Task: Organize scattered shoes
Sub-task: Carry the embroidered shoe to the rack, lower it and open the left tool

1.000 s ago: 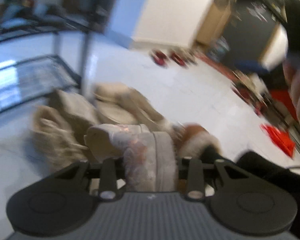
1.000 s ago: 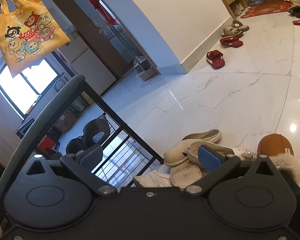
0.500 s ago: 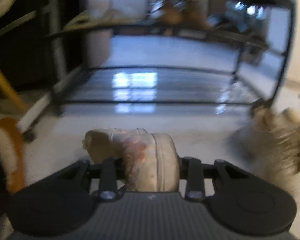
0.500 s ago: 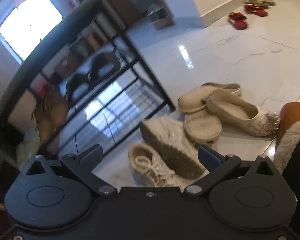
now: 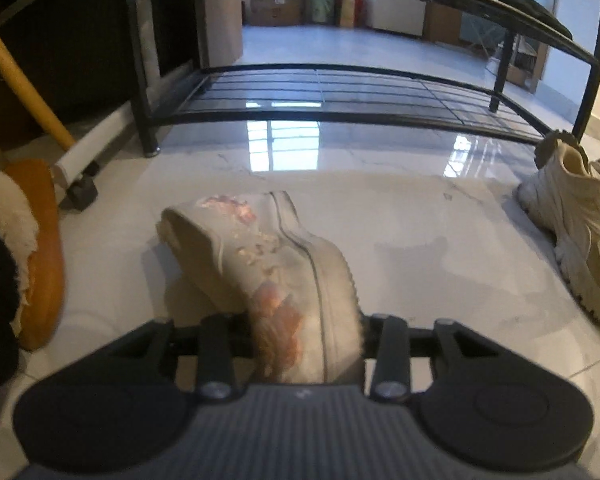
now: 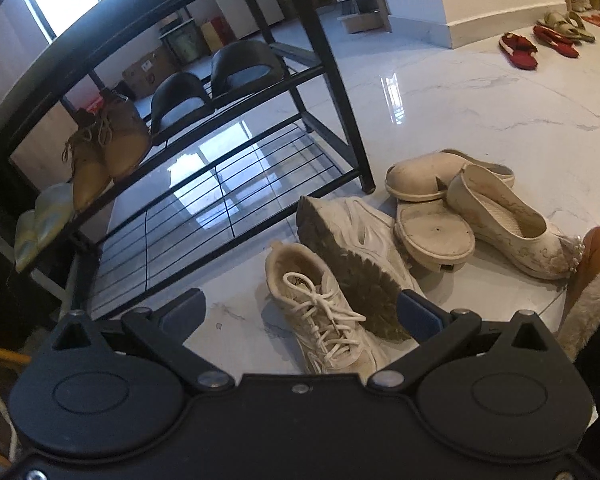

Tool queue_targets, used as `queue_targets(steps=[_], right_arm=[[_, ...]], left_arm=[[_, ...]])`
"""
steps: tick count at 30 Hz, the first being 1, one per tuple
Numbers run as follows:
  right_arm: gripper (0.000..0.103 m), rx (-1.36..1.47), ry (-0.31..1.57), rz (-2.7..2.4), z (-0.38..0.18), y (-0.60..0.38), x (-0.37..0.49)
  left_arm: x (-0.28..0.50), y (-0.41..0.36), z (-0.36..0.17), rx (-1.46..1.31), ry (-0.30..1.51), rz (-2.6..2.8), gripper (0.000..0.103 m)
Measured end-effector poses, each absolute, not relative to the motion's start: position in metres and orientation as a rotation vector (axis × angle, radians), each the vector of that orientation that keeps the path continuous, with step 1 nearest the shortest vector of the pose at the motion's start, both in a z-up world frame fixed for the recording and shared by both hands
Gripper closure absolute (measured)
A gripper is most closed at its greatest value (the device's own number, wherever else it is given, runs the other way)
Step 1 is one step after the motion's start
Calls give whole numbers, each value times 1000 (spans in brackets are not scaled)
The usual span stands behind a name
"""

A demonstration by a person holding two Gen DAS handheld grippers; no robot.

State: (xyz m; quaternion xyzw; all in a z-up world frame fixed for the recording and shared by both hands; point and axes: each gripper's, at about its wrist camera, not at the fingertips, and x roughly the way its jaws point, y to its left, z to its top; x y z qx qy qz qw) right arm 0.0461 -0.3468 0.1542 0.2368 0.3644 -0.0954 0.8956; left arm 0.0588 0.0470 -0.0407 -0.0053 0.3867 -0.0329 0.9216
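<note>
Left hand-held gripper (image 5: 304,332) is clamped on a pale embroidered shoe (image 5: 260,256), gripped at one end, the rest sticking out forward and tilted on its side, sole edge facing right. Whether its far end touches the floor (image 5: 420,216) or hangs just above it can't be told. The shoe is in front of the black shoe rack (image 5: 340,92), whose bottom wire shelf is straight ahead with no shoes on the visible part. A cream laced sneaker (image 5: 580,216) lies on the floor to the right, well apart from the held shoe. An orange fur-lined slipper (image 5: 40,240) sits at the left edge.

Right hand-held gripper (image 6: 300,316) is wide open, holding nothing, blue-padded fingers (image 6: 416,312) spread above the shoe pile. Between the fingers in view: the cream laced sneaker (image 6: 324,312) upright, and just beside it a second sneaker (image 6: 352,256) tipped on its side with its dirty sole showing, leaning against the first. Further right, a cluster of three beige slip-ons (image 6: 448,204), one flipped sole-up, touching each other. Another orange fur-lined slipper (image 6: 592,272) is at the right edge.

The rack (image 6: 328,80) in this view has tan lace-up shoes (image 6: 108,144) and a pair of black slippers (image 6: 216,80) on its middle shelf. Red slippers (image 6: 518,50) lie far across the floor near the wall.
</note>
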Motion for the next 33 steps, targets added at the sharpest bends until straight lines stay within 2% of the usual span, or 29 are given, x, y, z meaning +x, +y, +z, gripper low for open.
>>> queue_targets(steps=[12,21,24,25,26,27,33], right_arm=[[0,453,807,-223,147,-330,58],[0,408,806,-239,149,-322,63],[0,392,806,-244,150,-319,65],[0,387,806,-246,150,-318,65],[0,378,803,-253,151,-317,65],[0,363,798,-264,144,-318,66],[0,243,744,-310,146,-315,51]], left_arm=[[57,66,-54,-58,823,-75,62],[56,76,-60,-117,859,-53,55],[57,81,-61,-152,898,-46,45],[57,83,-60,-169,915,-42,33],[58,85,-60,-187,932,-39,15],[57,87,-58,-197,942,-28,10],[44,89,-36,-140,929,-29,6]])
